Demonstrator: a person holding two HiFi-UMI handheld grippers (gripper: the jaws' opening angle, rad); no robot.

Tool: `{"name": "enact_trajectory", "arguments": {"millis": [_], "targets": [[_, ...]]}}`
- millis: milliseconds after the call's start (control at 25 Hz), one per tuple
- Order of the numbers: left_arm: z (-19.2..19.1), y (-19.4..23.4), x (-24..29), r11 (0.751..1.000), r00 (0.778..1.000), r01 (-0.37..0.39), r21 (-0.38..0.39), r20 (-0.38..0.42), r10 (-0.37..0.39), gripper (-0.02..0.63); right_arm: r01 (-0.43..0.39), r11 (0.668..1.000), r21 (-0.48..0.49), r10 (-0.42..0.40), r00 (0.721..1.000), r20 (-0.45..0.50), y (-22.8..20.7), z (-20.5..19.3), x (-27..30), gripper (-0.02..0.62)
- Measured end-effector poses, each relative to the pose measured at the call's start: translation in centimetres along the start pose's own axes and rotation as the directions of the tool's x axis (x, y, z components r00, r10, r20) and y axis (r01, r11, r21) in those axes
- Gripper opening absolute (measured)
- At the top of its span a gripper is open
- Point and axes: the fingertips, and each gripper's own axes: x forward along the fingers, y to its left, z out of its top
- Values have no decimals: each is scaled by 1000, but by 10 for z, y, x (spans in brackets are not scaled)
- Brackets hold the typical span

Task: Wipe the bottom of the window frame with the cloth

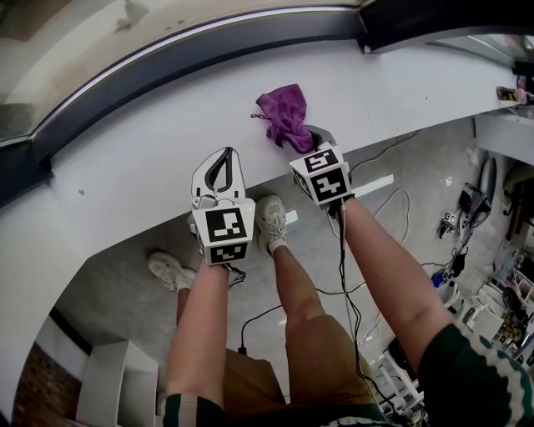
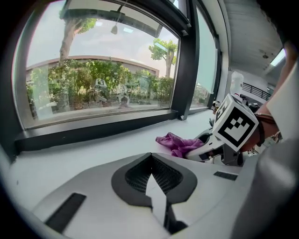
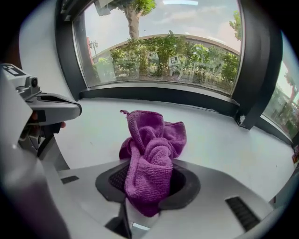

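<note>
Grips a purple microfibre cloth (image 3: 150, 158) in the right claw (image 3: 148, 186), jaws clenched on its lower folds. Looks bunched and crumpled, with a looped, towel-like pile: a rounded wad in the middle, loose flaps standing above the jaws, one small corner tab poking up at the top left. From the head view, spills forward out of the right claw (image 1: 310, 138) as a dark-creased heap (image 1: 285, 113) over the white windowsill (image 1: 142, 167), roughly midway between the sill's front edge and the window. Seems to rest on the sill in the left gripper view (image 2: 177, 144), though contact cannot be told for sure. Holds the left claw (image 2: 152, 179) just beside the right one, over the sill's front edge, jaws pressed together with nothing between them; seen from above (image 1: 221, 163) with its tips meeting. Leaves the cloth well short of the dark bottom rail of the window frame (image 3: 163, 93), a bare strip of sill lying between. Beyond the rail, glass (image 3: 163, 42) with green trees (image 3: 135, 9) and a low building outside. Below the sill edge in the head view, a grey floor (image 1: 400, 225), two pale shoes (image 1: 271, 221) and a black cable (image 1: 342, 275) trailing from the right claw.
</note>
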Motion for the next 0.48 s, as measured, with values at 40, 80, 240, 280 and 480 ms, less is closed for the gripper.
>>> {"name": "enact_trajectory", "arguments": {"millis": [40, 80, 240, 280, 480], "targets": [[-2, 6, -4, 1000, 1000, -6, -5, 2, 6, 8, -5, 1000, -8, 5, 1000, -1, 8, 3, 2, 147], [-4, 13, -8, 1000, 1000, -12, -9, 3, 12, 8, -10, 1000, -15, 10, 1000, -3, 15, 5, 4, 147], [-12, 38, -24, 999, 999, -38, -24, 2, 38, 8, -29, 999, -29, 29, 1000, -7, 45, 13, 11, 147], [-14, 44, -28, 999, 999, -44, -28, 1, 44, 8, -32, 999, -31, 31, 999, -7, 50, 16, 13, 147], [-24, 74, -48, 996, 997, -73, -44, 2, 73, 8, -52, 997, -59, 51, 999, -8, 87, 28, 21, 147]]}}
